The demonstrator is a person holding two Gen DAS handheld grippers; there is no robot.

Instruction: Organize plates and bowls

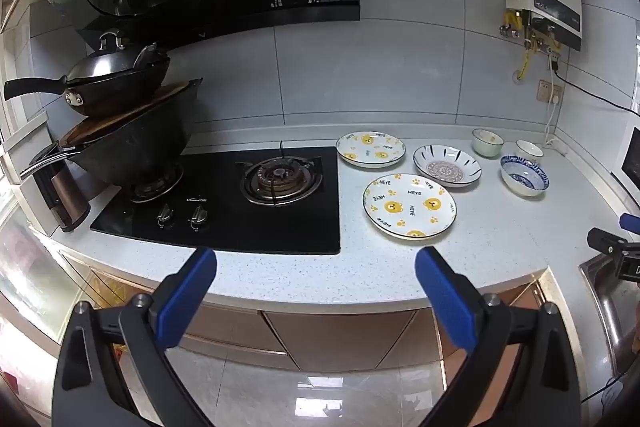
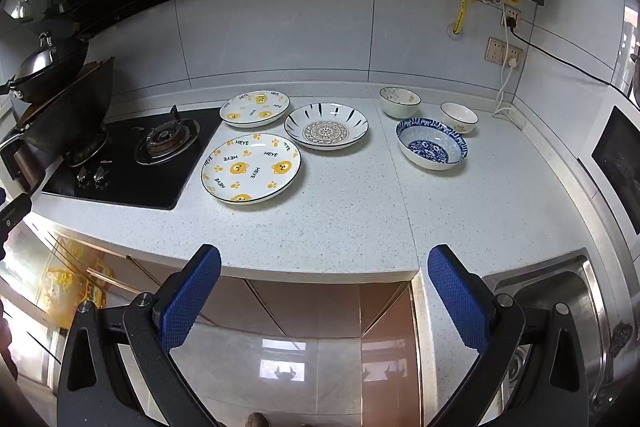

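Both grippers, left and right, were wide open (nothing between them). Three plates, like the big bear plate, and three bowls, like the blue bowl, sat apart on the counter.

We are seeing even, bright light glaring off the floor tiles below the countertop, while fisheye edges are bending and darkening.

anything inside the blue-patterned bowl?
Blue-patterned bowl looks empty: only its blue painted pattern shows on the floor. The near inner wall is hidden behind the rim.
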